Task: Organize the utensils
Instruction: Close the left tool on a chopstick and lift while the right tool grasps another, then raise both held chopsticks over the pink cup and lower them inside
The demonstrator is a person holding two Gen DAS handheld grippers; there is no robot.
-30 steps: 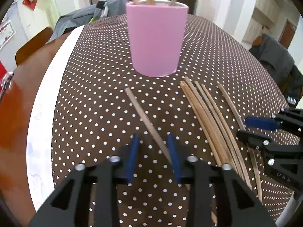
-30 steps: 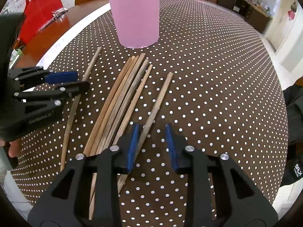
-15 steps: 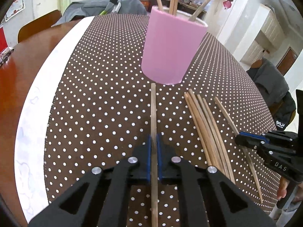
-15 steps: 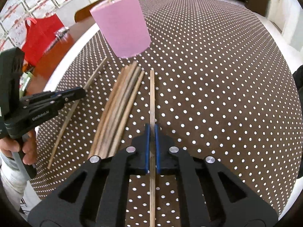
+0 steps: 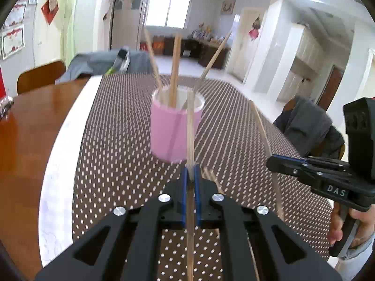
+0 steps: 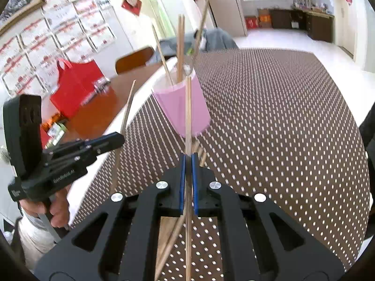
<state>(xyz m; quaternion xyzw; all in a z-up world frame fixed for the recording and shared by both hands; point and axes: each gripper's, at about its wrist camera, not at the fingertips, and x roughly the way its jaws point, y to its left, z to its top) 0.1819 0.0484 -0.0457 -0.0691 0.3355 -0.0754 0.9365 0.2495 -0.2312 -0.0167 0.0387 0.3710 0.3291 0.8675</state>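
Two grippers, each clenched on a single wooden chopstick. The left gripper (image 5: 190,175) has its blue pads pressed against the left chopstick (image 5: 190,126), which runs straight forward between them and ends in front of the pink cup (image 5: 174,128). The right gripper (image 6: 188,164) clamps the right chopstick (image 6: 188,107) likewise, its tip overlapping the cup (image 6: 180,107) in the right wrist view.

Changes noted: one second ago both pairs of jaws stood apart over sticks lying flat on the cloth; half a second ago they had closed, with the sticks still on the table. Both sticks are now lifted clear of the dotted tablecloth (image 5: 121,140), and both cameras have tilted upward, so the room beyond the table fills the upper part of each view where cloth filled it before. The cup appears smaller and farther off than earlier.

Each gripper is visible from the other's camera: the right one (image 5: 271,161) at the right edge of the left view, its stick (image 5: 260,124) slanting upward; the left one (image 6: 119,138) at the left edge of the right view with its stick (image 6: 127,107) raised.

Four chopsticks stand in the cup (image 5: 174,70). The remaining loose chopsticks (image 5: 211,175) lie on the cloth just behind the left gripper's fingers, mostly hidden. A red bag (image 6: 75,82) sits on the bare wood tabletop (image 5: 23,128).
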